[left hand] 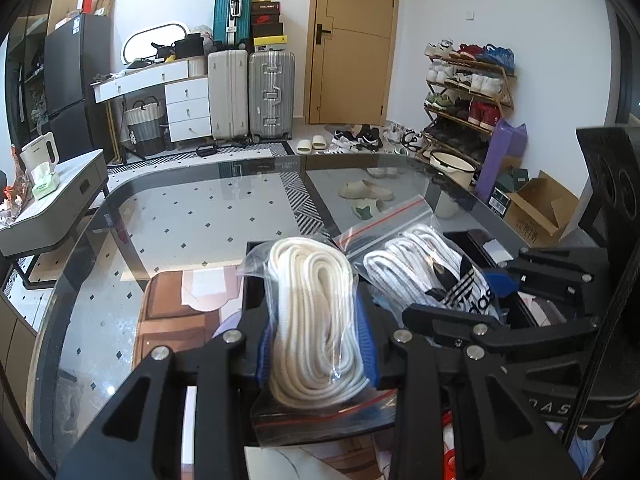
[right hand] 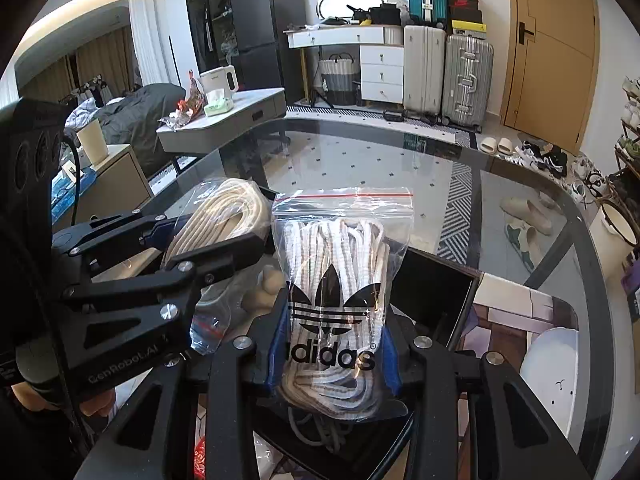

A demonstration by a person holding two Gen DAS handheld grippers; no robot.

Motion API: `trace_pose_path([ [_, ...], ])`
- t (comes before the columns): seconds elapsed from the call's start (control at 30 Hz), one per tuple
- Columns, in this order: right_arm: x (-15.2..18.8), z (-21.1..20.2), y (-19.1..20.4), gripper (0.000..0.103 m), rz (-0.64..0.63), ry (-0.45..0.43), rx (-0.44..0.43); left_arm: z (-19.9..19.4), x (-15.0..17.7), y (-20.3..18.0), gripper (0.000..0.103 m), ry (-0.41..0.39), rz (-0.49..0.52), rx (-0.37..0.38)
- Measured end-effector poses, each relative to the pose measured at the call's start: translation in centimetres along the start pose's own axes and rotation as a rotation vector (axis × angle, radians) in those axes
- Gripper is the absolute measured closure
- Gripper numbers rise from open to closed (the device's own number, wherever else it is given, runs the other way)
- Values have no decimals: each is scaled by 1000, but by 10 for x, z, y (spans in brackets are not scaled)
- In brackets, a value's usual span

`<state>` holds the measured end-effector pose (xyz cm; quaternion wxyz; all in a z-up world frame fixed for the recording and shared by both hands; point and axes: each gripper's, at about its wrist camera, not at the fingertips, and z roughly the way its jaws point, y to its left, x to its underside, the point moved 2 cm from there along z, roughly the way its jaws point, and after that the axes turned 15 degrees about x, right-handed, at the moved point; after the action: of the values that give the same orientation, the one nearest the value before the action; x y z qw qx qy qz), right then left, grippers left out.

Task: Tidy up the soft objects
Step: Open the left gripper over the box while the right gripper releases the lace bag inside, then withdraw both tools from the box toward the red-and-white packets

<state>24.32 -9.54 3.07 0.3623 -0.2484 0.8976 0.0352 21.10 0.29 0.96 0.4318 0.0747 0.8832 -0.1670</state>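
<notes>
My left gripper (left hand: 316,344) is shut on a clear zip bag of cream rope (left hand: 316,320), held above a black box (left hand: 256,256) on the glass table (left hand: 160,220). My right gripper (right hand: 332,352) is shut on a clear Adidas zip bag of white laces (right hand: 332,280), just right of the left one. In the left wrist view the Adidas bag (left hand: 424,268) and the right gripper (left hand: 508,292) sit at the right. In the right wrist view the rope bag (right hand: 216,220) and the left gripper (right hand: 192,248) sit at the left.
A printed mat (left hand: 176,320) lies on the glass under the box. The black box wall (right hand: 436,292) shows behind the Adidas bag. A white lid-like thing (right hand: 556,380) lies at the right. Suitcases (left hand: 252,92), a shoe rack (left hand: 468,92) and a side table (left hand: 52,208) stand beyond the table.
</notes>
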Motion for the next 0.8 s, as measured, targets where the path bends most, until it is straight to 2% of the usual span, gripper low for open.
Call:
trace_pose_path([
  [0.13,1,1,0,62,-17,14,-2,2,1,-5,68,18,29,-17],
  [0.27,2,-6,-2,49,-37,-22,23,-1,2,-6,63,24,28,5],
  [0.3,3,-10,-4,47,-37,-40,28,-3,2,-6,59,23,27,14],
  [0.37,3,-18,-10,35,-25,-72,42,-10,4,-8,46,9,32,12],
  [0.5,8,-39,-21,20,-2,-137,57,-26,6,-10,40,-22,33,20],
  [0.57,13,-48,-26,13,7,-156,60,-36,8,-10,22,-34,28,0],
  [0.6,16,-52,-28,12,13,-158,63,-42,9,-9,6,-51,27,-16],
  [0.63,18,-55,-30,9,20,-159,64,-50,10,-9,0,-83,26,-35],
  [0.67,21,-57,-32,6,28,-159,63,-57,11,-10,0,-111,27,-41],
  [0.8,35,-69,-38,1,75,-175,47,-74,16,-9,0,-120,19,-35],
])
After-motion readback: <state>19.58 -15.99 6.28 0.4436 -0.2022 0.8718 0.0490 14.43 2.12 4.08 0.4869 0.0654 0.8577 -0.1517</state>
